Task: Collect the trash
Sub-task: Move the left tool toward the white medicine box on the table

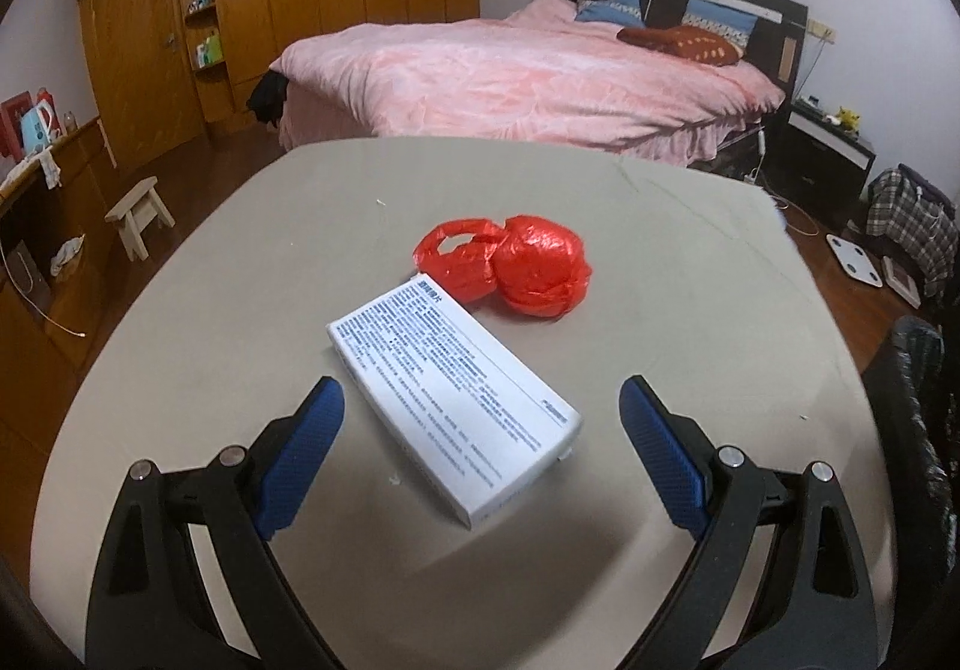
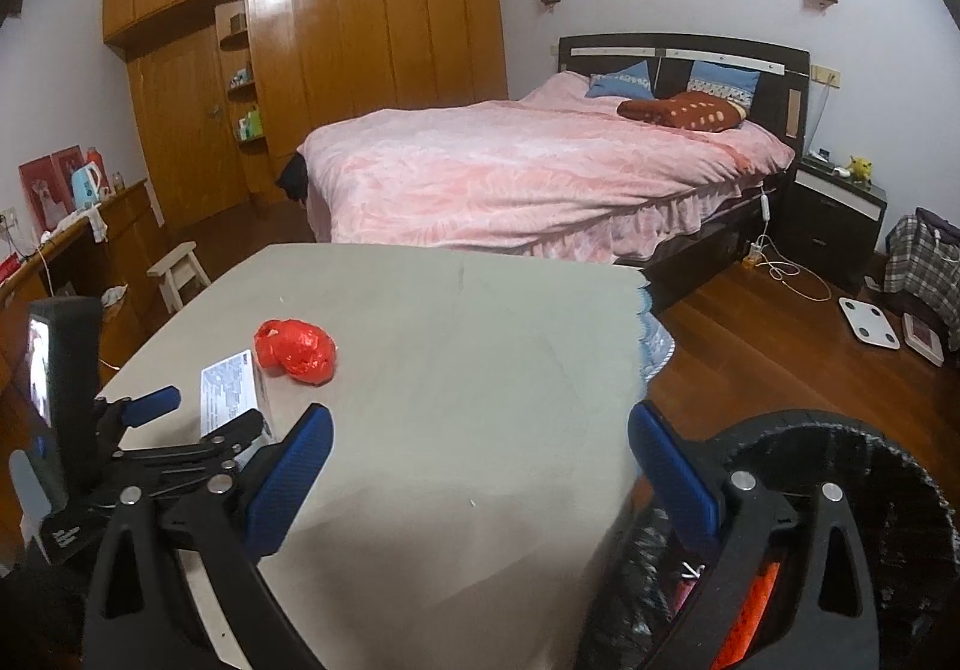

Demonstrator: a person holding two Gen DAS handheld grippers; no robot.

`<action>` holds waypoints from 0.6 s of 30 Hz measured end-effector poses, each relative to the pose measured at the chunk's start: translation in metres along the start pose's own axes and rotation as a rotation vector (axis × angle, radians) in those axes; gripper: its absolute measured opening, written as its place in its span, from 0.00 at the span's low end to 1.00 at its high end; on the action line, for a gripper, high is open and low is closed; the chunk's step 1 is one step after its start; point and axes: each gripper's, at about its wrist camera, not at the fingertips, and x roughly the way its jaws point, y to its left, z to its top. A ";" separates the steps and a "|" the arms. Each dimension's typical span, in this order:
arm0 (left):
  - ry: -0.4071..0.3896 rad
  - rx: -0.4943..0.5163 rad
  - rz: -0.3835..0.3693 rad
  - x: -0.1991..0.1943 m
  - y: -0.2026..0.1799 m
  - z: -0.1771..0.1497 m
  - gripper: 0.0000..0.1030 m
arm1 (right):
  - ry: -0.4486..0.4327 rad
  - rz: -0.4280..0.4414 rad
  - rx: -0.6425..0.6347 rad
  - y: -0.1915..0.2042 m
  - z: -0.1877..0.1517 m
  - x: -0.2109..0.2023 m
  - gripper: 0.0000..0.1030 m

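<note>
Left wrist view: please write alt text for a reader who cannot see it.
The open left hand-held gripper hovers around a white printed box lying on a beige table. A crumpled red plastic bag lies just beyond the box, with a pink bed behind.

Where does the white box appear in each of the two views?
Left wrist: the white box lies at centre, between the open fingers of the left gripper, on the table.
Right wrist: the box is at lower left, partly behind the left gripper.
Shared landmark: the red bag just beyond the box.
</note>
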 end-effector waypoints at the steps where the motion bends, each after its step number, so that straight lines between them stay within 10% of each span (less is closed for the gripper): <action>1: 0.007 0.001 0.003 0.004 -0.001 0.001 0.88 | 0.005 -0.001 -0.005 0.001 -0.001 0.003 0.94; 18: 0.089 -0.064 0.049 0.002 0.060 -0.025 0.88 | 0.058 0.037 -0.026 0.022 -0.010 0.028 0.94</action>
